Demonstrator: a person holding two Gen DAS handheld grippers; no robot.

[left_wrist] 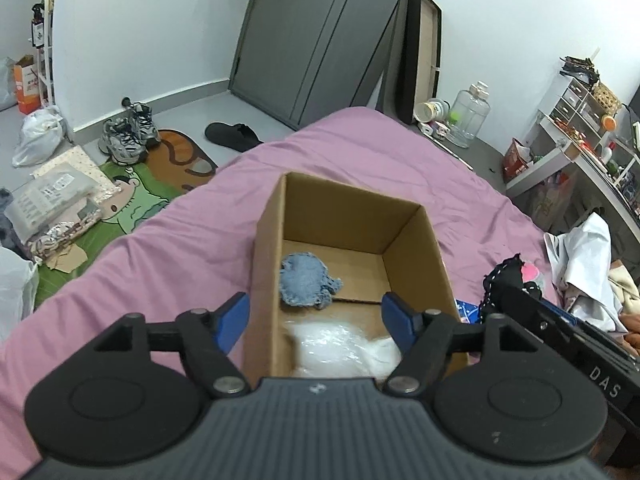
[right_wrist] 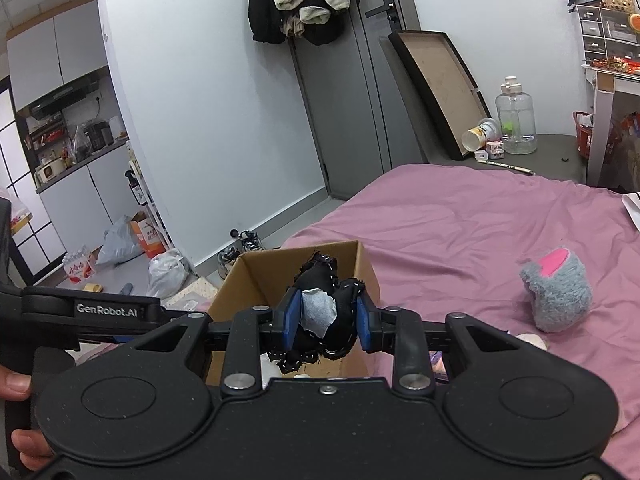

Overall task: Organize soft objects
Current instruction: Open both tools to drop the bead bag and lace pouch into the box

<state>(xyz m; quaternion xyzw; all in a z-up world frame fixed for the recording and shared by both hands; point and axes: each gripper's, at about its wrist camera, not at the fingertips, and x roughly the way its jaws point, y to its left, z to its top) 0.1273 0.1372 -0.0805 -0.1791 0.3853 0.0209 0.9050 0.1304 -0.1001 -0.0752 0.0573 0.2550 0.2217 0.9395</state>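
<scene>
An open cardboard box point(left_wrist: 404, 216) stands on the pink bed. Inside lie a blue knitted cloth point(left_wrist: 306, 282) and a white plastic-wrapped soft item point(left_wrist: 340, 344). My left gripper point(left_wrist: 316, 320) is open and empty, its blue pads straddling the box's near left wall. My right gripper point(right_wrist: 326, 320) is shut on a black cloth with white stitching point(right_wrist: 332, 300) and holds it over the box point(right_wrist: 256, 272). The black cloth also shows at the right in the left wrist view point(left_wrist: 504, 280). A grey plush with a pink patch point(right_wrist: 556, 292) lies on the bed to the right.
The pink bed sheet point(right_wrist: 460, 220) spreads around the box. White and beige clothes point(left_wrist: 588, 272) pile at the bed's right edge. Shoes point(left_wrist: 128, 132), bags and a green mat cover the floor at left. A desk point(left_wrist: 580, 152) and water jug point(right_wrist: 516, 120) stand at right.
</scene>
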